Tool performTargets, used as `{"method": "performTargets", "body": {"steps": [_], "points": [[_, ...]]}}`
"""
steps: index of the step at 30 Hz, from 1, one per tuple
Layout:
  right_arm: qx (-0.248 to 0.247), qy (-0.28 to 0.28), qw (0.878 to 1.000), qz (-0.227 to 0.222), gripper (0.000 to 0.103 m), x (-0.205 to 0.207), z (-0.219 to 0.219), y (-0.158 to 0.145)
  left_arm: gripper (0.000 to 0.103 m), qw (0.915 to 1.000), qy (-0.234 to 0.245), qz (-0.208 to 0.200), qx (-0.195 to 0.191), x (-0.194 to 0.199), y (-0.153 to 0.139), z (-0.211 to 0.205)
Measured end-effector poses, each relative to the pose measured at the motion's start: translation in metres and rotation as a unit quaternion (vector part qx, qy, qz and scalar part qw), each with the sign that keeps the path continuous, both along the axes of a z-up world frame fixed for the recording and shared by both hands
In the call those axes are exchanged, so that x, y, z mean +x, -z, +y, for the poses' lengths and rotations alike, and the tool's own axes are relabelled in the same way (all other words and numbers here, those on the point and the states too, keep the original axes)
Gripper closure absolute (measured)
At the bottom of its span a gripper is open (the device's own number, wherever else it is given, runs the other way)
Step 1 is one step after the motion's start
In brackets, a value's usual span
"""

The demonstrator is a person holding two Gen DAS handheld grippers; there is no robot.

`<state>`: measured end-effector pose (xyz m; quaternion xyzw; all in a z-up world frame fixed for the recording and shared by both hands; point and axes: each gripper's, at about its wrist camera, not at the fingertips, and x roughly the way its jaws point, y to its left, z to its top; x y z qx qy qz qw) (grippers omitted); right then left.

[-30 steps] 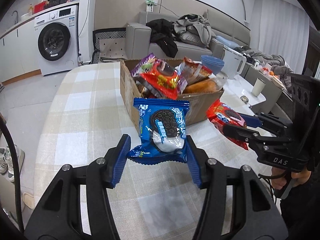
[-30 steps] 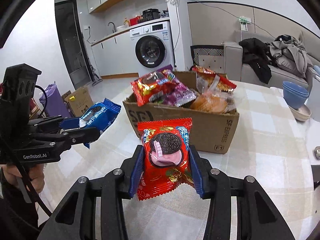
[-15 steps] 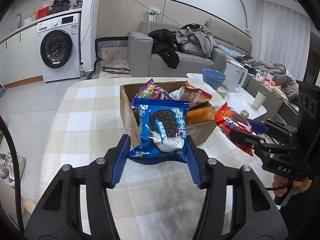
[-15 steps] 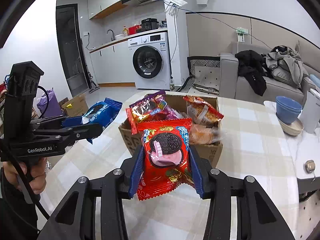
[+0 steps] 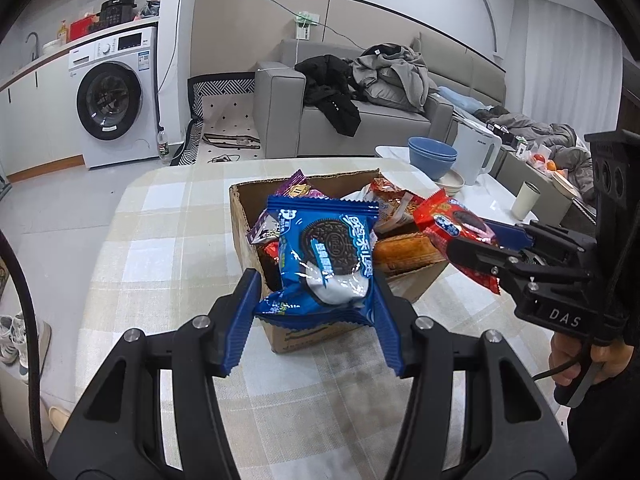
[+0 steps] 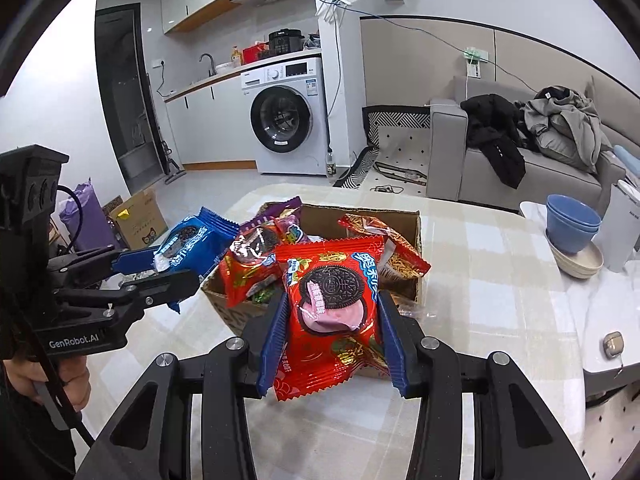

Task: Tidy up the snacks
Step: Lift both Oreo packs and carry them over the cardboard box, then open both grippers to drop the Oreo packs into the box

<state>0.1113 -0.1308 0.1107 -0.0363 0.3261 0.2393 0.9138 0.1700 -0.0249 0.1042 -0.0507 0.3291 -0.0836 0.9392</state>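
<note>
My left gripper [image 5: 314, 284] is shut on a blue Oreo packet [image 5: 326, 256], held upright in the air above the near edge of a cardboard box [image 5: 242, 224]. My right gripper [image 6: 330, 312] is shut on a red Oreo packet [image 6: 332, 300], also lifted over the box [image 6: 416, 236]. The box stands on the checked table [image 5: 152, 240] and holds several snack packets, among them a purple one [image 6: 276, 216] and a bread roll [image 5: 404, 250]. Each wrist view shows the other gripper at its side: the right gripper [image 5: 460, 236] with the red packet [image 5: 452, 220], the left gripper [image 6: 172, 260] with the blue one [image 6: 192, 244].
Blue bowls [image 5: 432, 156], a white kettle [image 5: 478, 152] and a cup [image 5: 525, 200] stand on the white side table to the right. A grey sofa [image 5: 360, 120] with clothes and a washing machine [image 5: 116, 100] lie beyond the table. A hand [image 6: 48, 380] holds the left gripper's handle.
Both grippers have risen and moved forward with their packets, so the box now sits lower and closer beneath them. Their grips have not changed.
</note>
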Motion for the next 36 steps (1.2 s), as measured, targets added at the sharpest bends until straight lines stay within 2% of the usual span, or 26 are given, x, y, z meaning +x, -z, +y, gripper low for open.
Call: {"method": "performTargets", "body": {"steps": [6, 15, 24, 29, 33, 36], "points": [[-0.009, 0.002, 1.0, 0.002, 0.059, 0.018, 0.008, 0.002, 0.052, 0.9999, -0.004, 0.003, 0.012, 0.014, 0.01, -0.005], [-0.034, -0.007, 0.999, -0.002, 0.059, 0.042, 0.022, 0.0, 0.052, 1.0, -0.005, 0.008, 0.003, 0.047, 0.017, -0.002], [-0.07, -0.011, 0.997, 0.024, 0.059, 0.062, 0.038, 0.015, 0.051, 0.9997, 0.001, 0.012, 0.019, 0.093, 0.017, -0.009], [-0.084, -0.012, 0.995, 0.043, 0.059, 0.071, 0.039, 0.032, 0.052, 0.9988, 0.016, 0.033, 0.031, 0.109, 0.035, -0.017], [-0.081, -0.014, 0.996, 0.046, 0.059, 0.073, 0.035, 0.035, 0.053, 0.9979, 0.03, 0.056, 0.007, 0.121, 0.052, -0.016], [-0.086, -0.017, 0.995, 0.043, 0.059, 0.073, 0.034, 0.035, 0.053, 0.9969, 0.038, 0.06, 0.033, 0.123, 0.062, -0.023]]}}
